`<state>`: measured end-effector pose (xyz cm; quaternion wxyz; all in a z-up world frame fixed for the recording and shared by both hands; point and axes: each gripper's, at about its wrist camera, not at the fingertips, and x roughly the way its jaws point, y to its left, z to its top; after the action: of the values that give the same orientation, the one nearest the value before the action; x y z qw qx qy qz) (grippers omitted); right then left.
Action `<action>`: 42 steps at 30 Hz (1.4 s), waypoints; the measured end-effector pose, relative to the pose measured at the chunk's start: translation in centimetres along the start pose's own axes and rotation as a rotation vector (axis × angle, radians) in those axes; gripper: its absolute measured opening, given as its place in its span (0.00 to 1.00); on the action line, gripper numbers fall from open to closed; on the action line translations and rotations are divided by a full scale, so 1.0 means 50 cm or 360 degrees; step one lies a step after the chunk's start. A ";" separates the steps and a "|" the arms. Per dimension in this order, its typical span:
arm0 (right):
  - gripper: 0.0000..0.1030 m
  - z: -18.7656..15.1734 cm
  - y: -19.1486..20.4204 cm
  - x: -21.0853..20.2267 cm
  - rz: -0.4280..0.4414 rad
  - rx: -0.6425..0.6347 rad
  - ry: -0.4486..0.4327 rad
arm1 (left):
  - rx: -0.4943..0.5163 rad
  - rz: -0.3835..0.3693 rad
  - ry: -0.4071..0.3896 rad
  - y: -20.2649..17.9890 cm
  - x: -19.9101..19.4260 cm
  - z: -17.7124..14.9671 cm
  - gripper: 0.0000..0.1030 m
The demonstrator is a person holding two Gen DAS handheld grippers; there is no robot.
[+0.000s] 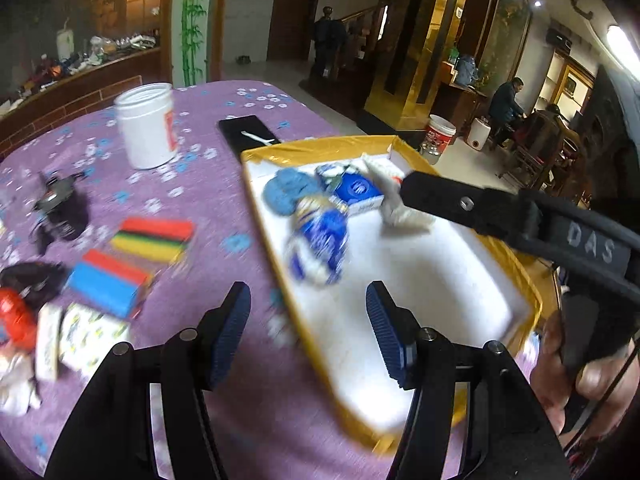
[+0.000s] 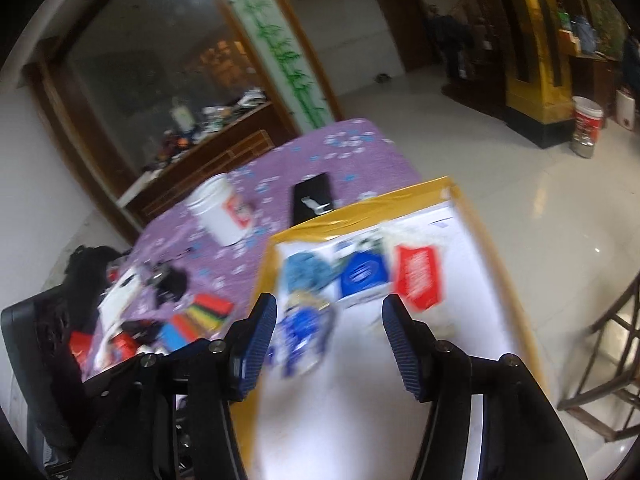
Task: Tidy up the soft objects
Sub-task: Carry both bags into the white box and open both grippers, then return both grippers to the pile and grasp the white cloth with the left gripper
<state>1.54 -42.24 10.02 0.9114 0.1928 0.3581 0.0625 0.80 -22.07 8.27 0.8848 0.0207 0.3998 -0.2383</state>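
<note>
A white tray with a yellow-taped rim point(image 1: 316, 149) point(image 2: 360, 212) sits on the purple tablecloth. In it lie a blue knitted piece point(image 1: 290, 192) point(image 2: 306, 270), a blue and white packet point(image 1: 320, 242) point(image 2: 298, 346), a blue box point(image 1: 358, 192) point(image 2: 364, 276) and a white pack with a red label point(image 2: 418, 282) point(image 1: 400, 210). My left gripper point(image 1: 308, 334) is open and empty over the tray's near left edge. My right gripper point(image 2: 328, 346) is open and empty above the tray; in the left wrist view its finger point(image 1: 460, 204) reaches over the white pack.
On the cloth left of the tray lie striped sponges point(image 1: 154, 240), a blue and red sponge point(image 1: 106, 282), a patterned pack point(image 1: 90, 336), a white jar point(image 1: 146, 126), a black phone point(image 1: 248, 132) and a black gadget point(image 1: 60, 208). A wooden chair point(image 2: 600, 364) stands right.
</note>
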 end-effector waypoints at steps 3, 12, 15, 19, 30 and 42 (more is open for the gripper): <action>0.58 -0.031 0.044 0.001 0.0083 -0.0027 0.0013 | 0.0012 0.0036 -0.0030 0.031 -0.030 -0.039 0.57; 0.58 -0.129 0.205 0.061 0.0253 -0.0209 0.0170 | -0.0121 0.0122 -0.0086 0.167 -0.111 -0.143 0.57; 0.58 -0.166 0.251 0.088 0.0273 -0.0281 0.0228 | -0.0222 0.0165 -0.0125 0.225 -0.149 -0.171 0.57; 0.58 -0.206 0.298 0.131 0.0283 -0.0355 0.0299 | -0.0359 0.0339 -0.0186 0.304 -0.196 -0.205 0.68; 0.58 -0.243 0.315 0.172 0.0362 -0.0384 0.0310 | -0.0630 0.0654 -0.0064 0.446 -0.139 -0.227 0.75; 0.59 -0.242 0.314 0.171 0.0402 -0.0376 0.0317 | -0.0686 0.0371 -0.0099 0.460 -0.136 -0.237 0.13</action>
<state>0.00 -21.96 2.75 0.8727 0.1207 0.4097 0.2368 -1.24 3.72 1.54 0.9021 -0.1300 0.4090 -0.0444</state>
